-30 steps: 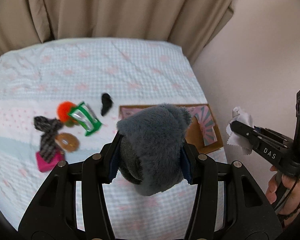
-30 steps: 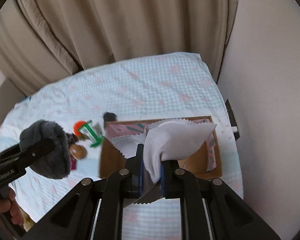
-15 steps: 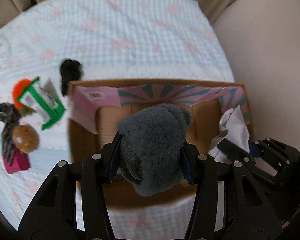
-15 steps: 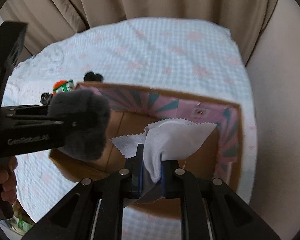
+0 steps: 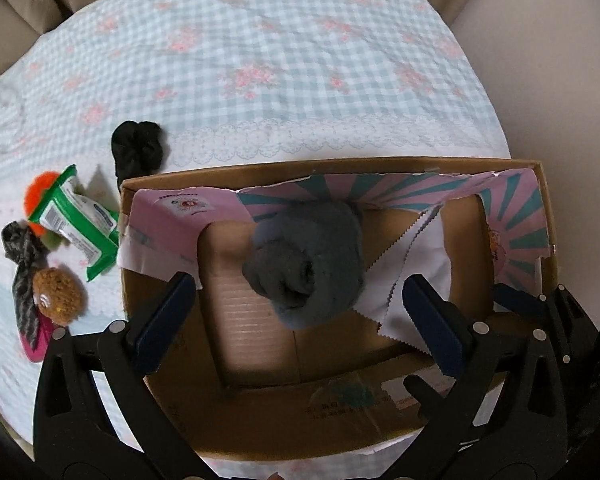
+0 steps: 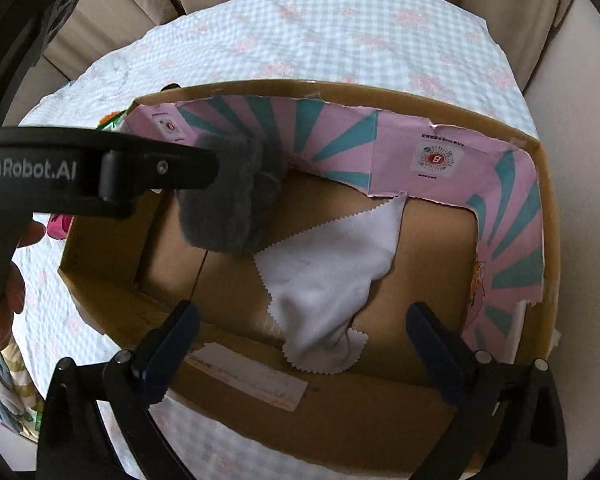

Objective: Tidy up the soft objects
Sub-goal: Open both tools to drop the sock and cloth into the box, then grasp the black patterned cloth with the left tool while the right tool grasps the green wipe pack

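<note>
Left tool (image 5: 300, 308): wide, plush (image 5: 308, 264) loose inside box (image 5: 340, 420).
Right tool (image 6: 304, 332): wide, cloth (image 6: 328, 276) beside plush.
Advice: lift straight up, clear of box walls.

Matte black plastic left gripper (image 5: 300, 308) with dark blue finger pads (image 5: 162, 316), silver screws along its fingers, right gripper (image 6: 302, 344) built alike, white "enRobot.AI" lettering on the left gripper's side, bare skin of the left hand (image 6: 10, 280) beneath that lettering
</note>
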Motion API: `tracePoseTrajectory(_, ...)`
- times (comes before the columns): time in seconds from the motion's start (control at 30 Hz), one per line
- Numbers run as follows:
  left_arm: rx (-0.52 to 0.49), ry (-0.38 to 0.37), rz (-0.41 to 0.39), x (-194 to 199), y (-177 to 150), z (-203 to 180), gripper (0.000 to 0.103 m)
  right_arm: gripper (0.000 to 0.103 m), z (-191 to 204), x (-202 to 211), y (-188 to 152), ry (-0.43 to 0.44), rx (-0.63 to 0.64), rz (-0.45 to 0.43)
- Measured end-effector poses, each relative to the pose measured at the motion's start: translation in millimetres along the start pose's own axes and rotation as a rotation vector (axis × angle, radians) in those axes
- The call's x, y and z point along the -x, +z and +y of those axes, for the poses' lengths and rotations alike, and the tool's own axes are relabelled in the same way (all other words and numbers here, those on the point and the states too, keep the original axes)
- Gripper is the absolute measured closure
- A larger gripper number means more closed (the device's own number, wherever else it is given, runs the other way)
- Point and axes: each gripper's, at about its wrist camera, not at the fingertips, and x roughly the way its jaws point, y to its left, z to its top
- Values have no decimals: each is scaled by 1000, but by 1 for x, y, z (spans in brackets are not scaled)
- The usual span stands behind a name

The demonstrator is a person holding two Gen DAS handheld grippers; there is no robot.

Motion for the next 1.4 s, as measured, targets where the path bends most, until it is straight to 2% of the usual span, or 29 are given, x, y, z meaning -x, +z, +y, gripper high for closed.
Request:
tracePoseTrajectory(0.3, 4, 0, -78, 42, -8, 0, 0, 0, 6, 32, 7, -23, -28, -40)
tracePoseTrajectory(0.5, -30, 11, -193, 107, -23, 0, 0, 0, 19, 78, 11, -63, -57, -99)
tracePoseTrajectory(0.73, -40, -2, -353, 204, -57, 13, 0, 0, 44, 159, 12, -73, -108, -229)
tracePoseTrajectory(0.87, -41, 3, -454, 264, -83, 28, 0, 0, 66, 203, 11, -109, -102, -309)
tracePoseTrajectory(1.07, -19, 8, -588, 336, -128, 65, 0, 0, 109, 259, 2, -116, -112, -428)
tracePoseTrajectory(1.4, -27, 13, -701, 398, -199, 140, 0, 0, 208, 312, -24, -170, -142, -582)
